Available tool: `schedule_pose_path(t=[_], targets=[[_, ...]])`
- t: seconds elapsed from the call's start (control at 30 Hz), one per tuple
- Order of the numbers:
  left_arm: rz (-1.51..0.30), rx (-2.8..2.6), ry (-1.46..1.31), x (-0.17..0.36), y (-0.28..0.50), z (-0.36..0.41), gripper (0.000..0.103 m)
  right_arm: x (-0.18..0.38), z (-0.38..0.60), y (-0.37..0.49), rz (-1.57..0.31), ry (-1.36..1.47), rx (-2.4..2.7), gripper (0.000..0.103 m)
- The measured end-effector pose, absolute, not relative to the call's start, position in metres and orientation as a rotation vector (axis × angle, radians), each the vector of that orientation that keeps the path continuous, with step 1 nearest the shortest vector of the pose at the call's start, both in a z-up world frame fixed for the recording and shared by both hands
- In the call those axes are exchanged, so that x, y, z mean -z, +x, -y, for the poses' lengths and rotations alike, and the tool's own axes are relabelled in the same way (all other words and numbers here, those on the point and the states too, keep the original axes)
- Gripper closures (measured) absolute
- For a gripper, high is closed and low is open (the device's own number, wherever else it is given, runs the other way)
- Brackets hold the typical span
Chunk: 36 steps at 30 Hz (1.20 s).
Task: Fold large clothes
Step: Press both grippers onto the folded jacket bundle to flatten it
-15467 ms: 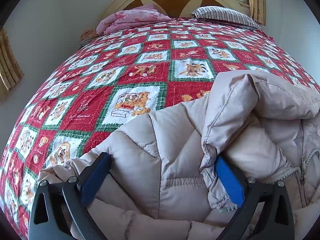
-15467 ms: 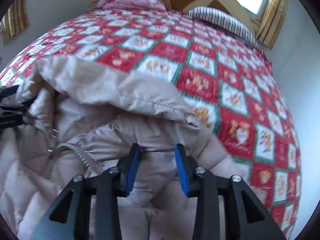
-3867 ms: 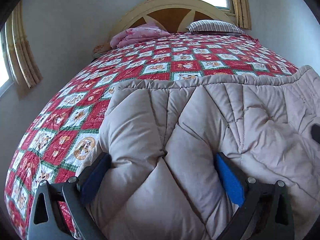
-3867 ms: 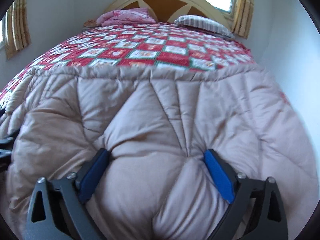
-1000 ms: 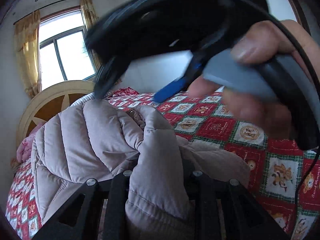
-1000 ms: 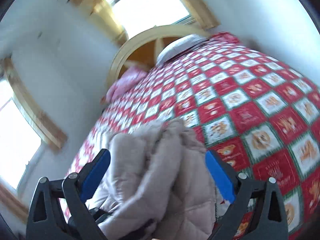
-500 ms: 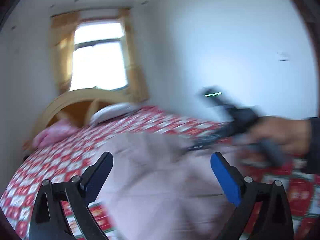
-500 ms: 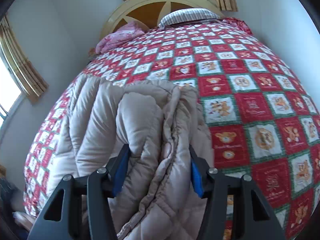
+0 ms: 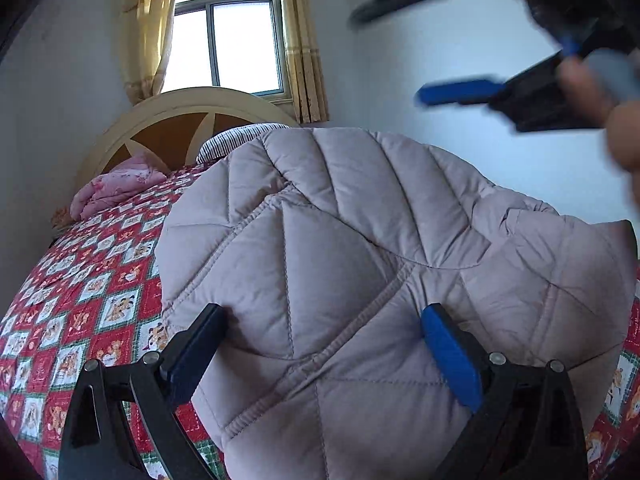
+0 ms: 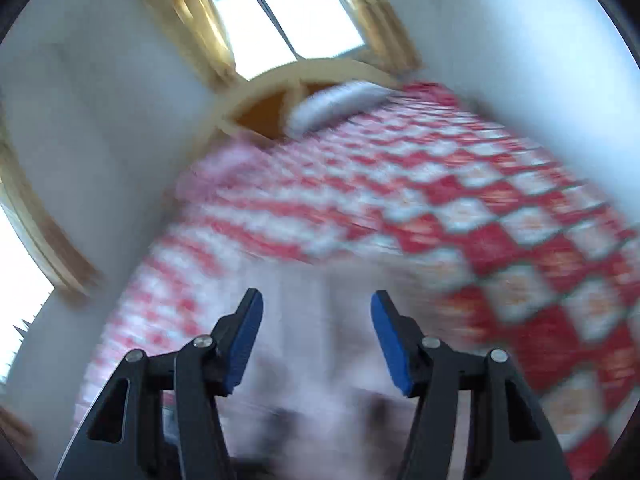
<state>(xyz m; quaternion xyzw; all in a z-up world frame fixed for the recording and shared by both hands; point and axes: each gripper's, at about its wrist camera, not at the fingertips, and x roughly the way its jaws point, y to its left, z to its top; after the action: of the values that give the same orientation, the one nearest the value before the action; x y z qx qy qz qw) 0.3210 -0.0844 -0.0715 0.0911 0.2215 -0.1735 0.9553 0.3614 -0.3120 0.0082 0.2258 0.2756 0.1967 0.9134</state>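
Observation:
A pale pink quilted down jacket lies folded into a thick bundle on the bed. My left gripper stands wide open against its near side, and the padding bulges between the fingers without being pinched. In the left wrist view my right gripper hovers blurred at the upper right above the jacket, held by a hand. In the right wrist view, which is smeared by motion, my right gripper has its jaws half apart and opening. The jacket shows as a pale blur below them, not pressed by the pads.
The bed carries a red, green and white patchwork quilt. At its head are a pink folded blanket, a striped pillow and an arched headboard under a curtained window. A white wall runs along the right.
My left gripper let go of the jacket fold, opened wide and moved back to the bundle's near side. My right gripper closed on the fold, then came off it, parting and rising.

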Motion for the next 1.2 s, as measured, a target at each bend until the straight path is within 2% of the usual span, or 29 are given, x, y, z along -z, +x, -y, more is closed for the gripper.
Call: schedule_pose_path(t=[0.07, 0.17, 0.2, 0.23, 0.33, 0.47, 0.57, 1.2], targets=[[-0.444, 0.350, 0.163, 0.064, 0.318, 0.070, 0.004, -0.002, 0.303, 0.377, -0.556, 0.554, -0.498, 0.038], [-0.395, 0.323, 0.039, 0.038, 0.321, 0.042, 0.004, 0.035, 0.301, 0.414, -0.620, 0.496, -0.400, 0.039], [-0.392, 0.317, -0.008, 0.027, 0.327, 0.039, 0.004, 0.046, 0.305, 0.419, -0.646, 0.499, -0.378, 0.050], [-0.400, 0.319, -0.029, 0.018, 0.335, 0.040, 0.004, 0.061, 0.315, 0.424, -0.667, 0.512, -0.361, 0.054], [-0.478, 0.240, 0.052, 0.006, 0.378, 0.073, 0.004, 0.088, 0.332, 0.423, -0.678, 0.495, -0.307, 0.055], [-0.603, 0.107, 0.219, 0.042, 0.423, 0.111, 0.004, 0.093, 0.341, 0.424, -0.688, 0.470, -0.286, 0.055], [-0.652, 0.096, 0.197, 0.071, 0.439, 0.112, 0.001, 0.096, 0.340, 0.426, -0.704, 0.459, -0.281, 0.055], [-0.714, 0.104, 0.077, 0.115, 0.463, 0.098, 0.001, 0.140, 0.340, 0.439, -0.750, 0.436, -0.277, 0.054]])
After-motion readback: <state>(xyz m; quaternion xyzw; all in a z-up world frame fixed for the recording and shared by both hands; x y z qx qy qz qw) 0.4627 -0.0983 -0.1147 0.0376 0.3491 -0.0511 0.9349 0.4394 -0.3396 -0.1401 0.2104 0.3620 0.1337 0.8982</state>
